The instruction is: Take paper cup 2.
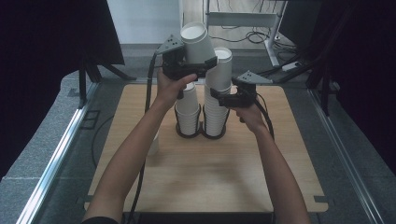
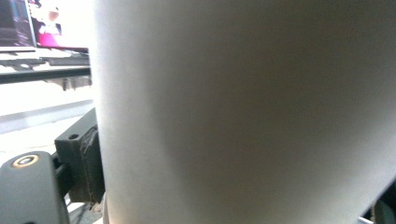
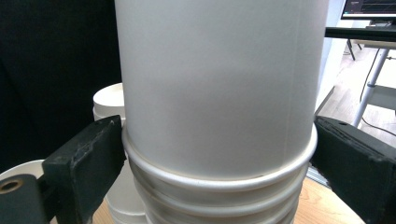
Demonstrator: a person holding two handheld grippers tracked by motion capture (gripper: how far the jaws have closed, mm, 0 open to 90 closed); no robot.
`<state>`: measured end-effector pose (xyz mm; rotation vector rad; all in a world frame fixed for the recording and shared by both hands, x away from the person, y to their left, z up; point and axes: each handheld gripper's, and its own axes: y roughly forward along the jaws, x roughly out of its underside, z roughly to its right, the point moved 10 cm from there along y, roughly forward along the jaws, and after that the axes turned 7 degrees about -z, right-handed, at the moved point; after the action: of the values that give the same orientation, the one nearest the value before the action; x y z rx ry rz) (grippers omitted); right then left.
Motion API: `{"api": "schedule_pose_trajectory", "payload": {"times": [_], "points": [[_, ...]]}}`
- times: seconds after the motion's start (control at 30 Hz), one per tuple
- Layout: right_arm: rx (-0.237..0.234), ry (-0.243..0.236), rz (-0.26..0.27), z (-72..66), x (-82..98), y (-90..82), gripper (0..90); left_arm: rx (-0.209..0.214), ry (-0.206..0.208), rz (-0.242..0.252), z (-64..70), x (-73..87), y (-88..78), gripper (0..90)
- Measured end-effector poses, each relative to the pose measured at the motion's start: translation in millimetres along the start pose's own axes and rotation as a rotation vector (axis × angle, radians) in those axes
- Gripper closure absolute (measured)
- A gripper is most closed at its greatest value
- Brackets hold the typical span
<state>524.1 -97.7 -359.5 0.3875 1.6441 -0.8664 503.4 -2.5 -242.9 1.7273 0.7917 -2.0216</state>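
The left gripper (image 1: 198, 65) grasps a tilted white cup (image 1: 197, 41) at 12 o'clock above the short stack (image 1: 188, 112). The right gripper (image 1: 223, 97) clamps the tall stack (image 1: 217, 100) from 3 o'clock.

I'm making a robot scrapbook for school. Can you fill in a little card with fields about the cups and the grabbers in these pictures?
Scene: wooden table with two stacks of upside-down white paper cups in a black holder
Left gripper: shut on a single cup, held tilted in the air
Right gripper: jaws clamped on the taller stack
Shorter stack: beside the taller one, below the lifted cup
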Motion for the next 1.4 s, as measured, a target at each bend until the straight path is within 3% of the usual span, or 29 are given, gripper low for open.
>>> {"api": "schedule_pose_trajectory", "payload": {"times": [0.4,0.7,0.97,1.4], "points": [[0.012,-0.003,0.005,1.7,1.9,-5.7,7.2,0.004,0.005,0.001,2.1,2.8,-16.1,12.3],[0.024,-0.007,0.014,-0.3,2.4,-19.1,7.6,0.004,0.006,0.004,6.9,10.1,-30.2,12.4],[0.032,-0.005,0.024,-1.5,11.1,-34.9,8.0,0.016,0.001,-0.008,15.2,31.6,-35.9,12.3],[0.051,-0.038,0.039,-4.2,37.1,-68.8,8.8,0.041,0.04,-0.06,41.1,76.3,-31.0,12.2]]}}
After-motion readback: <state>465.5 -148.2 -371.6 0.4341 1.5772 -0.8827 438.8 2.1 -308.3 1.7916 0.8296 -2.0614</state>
